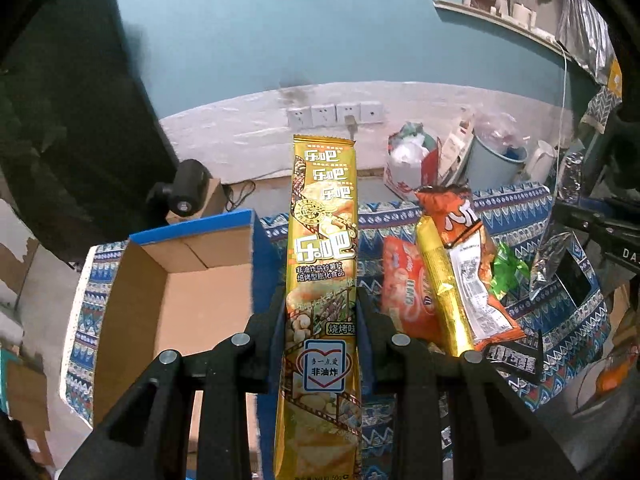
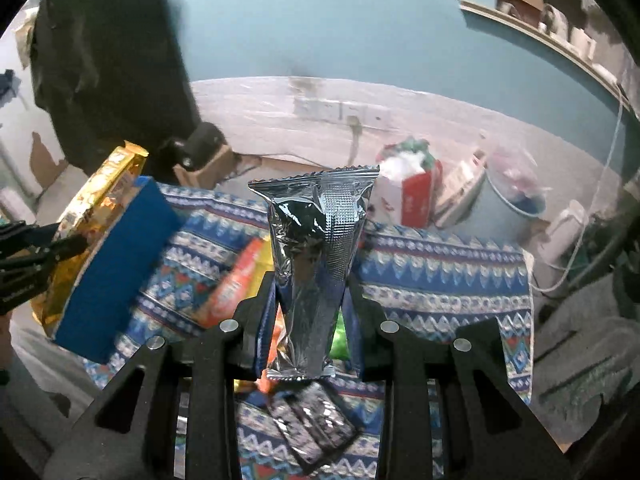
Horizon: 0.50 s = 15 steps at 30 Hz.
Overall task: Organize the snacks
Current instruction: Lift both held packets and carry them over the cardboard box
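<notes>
Nearest, left gripper (image 1: pixel 320 312) clamped on a tall gold chip pack (image 1: pixel 322 248) just right of the open cardboard box (image 1: pixel 168 304), right gripper (image 2: pixel 312 300) pinching a silver foil pouch (image 2: pixel 316 248) above the patterned cloth (image 2: pixel 440 280), loose snacks (image 1: pixel 452 276) beyond.

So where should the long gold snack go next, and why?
Probably left and down into the cardboard box. The left gripper already pinches the gold snack pack upright, and the box sits open just to its left.
</notes>
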### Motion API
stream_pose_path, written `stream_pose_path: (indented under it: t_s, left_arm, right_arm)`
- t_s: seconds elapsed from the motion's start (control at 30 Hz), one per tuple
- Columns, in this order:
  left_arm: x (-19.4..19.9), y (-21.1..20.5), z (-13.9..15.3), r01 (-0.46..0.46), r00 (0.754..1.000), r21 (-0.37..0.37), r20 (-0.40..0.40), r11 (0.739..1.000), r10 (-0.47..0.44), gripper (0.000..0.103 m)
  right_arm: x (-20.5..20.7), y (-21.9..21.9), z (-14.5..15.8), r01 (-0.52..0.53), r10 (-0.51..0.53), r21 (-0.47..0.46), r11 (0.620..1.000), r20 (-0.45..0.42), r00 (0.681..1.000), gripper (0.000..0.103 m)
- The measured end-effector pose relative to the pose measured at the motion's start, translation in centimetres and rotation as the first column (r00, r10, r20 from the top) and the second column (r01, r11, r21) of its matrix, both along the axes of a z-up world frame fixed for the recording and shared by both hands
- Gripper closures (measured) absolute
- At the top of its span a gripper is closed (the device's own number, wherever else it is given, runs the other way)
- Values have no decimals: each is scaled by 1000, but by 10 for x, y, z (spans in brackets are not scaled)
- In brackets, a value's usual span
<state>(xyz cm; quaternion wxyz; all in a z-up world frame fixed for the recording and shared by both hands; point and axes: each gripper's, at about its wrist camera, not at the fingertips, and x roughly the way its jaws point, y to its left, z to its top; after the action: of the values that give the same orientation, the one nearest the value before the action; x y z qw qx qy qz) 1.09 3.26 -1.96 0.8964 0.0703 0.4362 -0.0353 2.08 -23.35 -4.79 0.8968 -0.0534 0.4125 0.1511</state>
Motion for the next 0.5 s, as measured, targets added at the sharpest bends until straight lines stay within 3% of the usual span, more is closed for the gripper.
stream_pose_path:
  t_s: [0.5]
  left_arm:
    - [-10,63,6,-115,993,-32,29,993,116,72]
  right_arm:
    - [14,98,13,-159,159,41,986,9,987,74]
